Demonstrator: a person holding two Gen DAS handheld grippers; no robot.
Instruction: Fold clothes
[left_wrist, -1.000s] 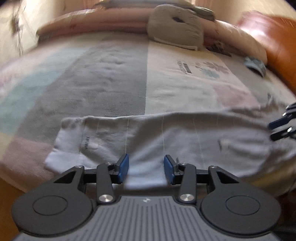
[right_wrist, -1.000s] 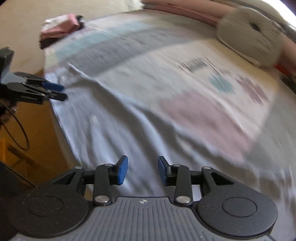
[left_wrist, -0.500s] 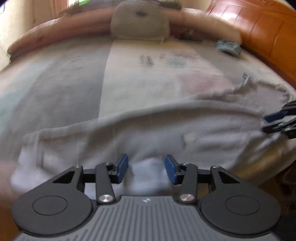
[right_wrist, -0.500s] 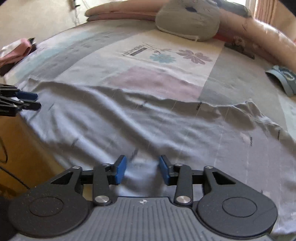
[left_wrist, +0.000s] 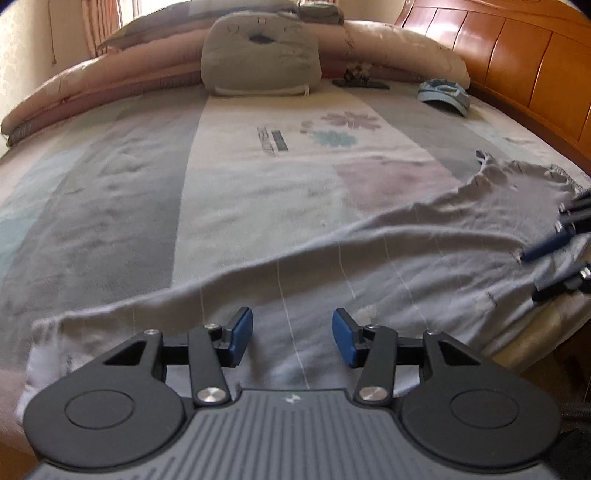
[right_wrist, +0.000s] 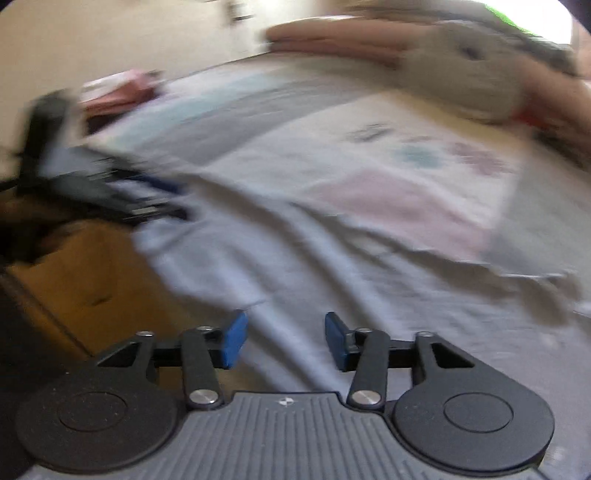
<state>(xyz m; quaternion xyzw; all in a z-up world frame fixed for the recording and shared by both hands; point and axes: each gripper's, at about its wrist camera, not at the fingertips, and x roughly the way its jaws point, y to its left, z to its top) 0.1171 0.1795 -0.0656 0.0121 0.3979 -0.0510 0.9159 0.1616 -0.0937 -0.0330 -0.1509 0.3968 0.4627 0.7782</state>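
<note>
A home bedroom: a wide bed under a patchwork cover, a wooden headboard along its right edge, rolled quilts and an animal-face cushion at the far edge, curtains behind.

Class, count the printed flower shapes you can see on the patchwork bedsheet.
2: a purple printed flower nearer the grey animal-face cushion, and a teal printed flower just below it, nearer the camera. Others may lie hidden under the pale grey garment.
</note>
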